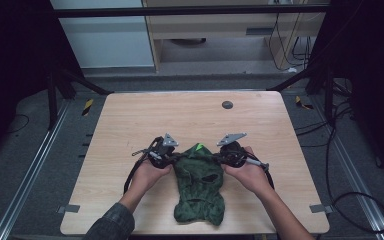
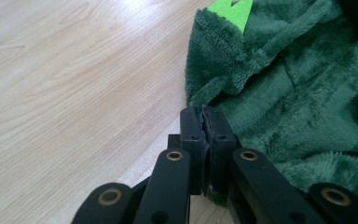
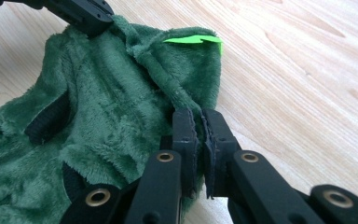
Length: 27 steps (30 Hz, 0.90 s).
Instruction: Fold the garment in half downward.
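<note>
Wooden surface (image 1: 130,130) under green fleece garment (image 1: 200,187) — my left fingers (image 2: 192,122) and right fingers (image 3: 186,126) each clamped on top corner. Probably lifting to spread; next, pull corners apart evenly.

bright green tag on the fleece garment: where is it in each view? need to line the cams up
High view: the bright green tag sits at the far top edge of the green fleece garment, centre of the picture, between the two grippers.
Left gripper view: the tag is at the top edge, right of centre.
Right gripper view: the tag is upper centre, on the garment's far corner.
Shared landmark: the dark-edged opening in the fleece.
</note>
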Available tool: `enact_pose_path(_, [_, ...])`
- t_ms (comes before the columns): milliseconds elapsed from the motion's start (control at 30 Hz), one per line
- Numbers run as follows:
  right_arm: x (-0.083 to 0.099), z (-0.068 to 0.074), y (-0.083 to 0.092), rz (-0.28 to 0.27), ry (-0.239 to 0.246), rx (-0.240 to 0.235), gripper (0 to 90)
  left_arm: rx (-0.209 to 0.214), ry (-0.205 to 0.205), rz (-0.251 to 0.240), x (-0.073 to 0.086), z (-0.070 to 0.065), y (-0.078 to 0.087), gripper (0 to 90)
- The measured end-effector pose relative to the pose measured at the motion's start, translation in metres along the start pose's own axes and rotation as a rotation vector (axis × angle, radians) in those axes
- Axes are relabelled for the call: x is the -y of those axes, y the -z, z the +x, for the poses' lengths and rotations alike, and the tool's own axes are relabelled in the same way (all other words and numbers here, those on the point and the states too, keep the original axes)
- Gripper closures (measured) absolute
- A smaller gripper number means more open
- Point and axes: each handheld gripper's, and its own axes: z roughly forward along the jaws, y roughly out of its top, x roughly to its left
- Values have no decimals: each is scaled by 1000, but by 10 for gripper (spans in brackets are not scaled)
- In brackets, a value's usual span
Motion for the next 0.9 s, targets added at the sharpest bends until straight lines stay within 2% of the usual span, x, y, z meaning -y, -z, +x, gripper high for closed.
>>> enact_pose_path(167, [-5, -1, 3, -6, 6, -3, 849, 1, 7, -9, -3, 1, 2, 880])
enact_pose_path(467, [-8, -5, 7, -10, -3, -10, 849, -5, -5, -23, -10, 1, 7, 880])
enact_pose_path(900, [-12, -5, 10, -14, 8, -9, 849, -5, -13, -34, -16, 0, 12, 880])
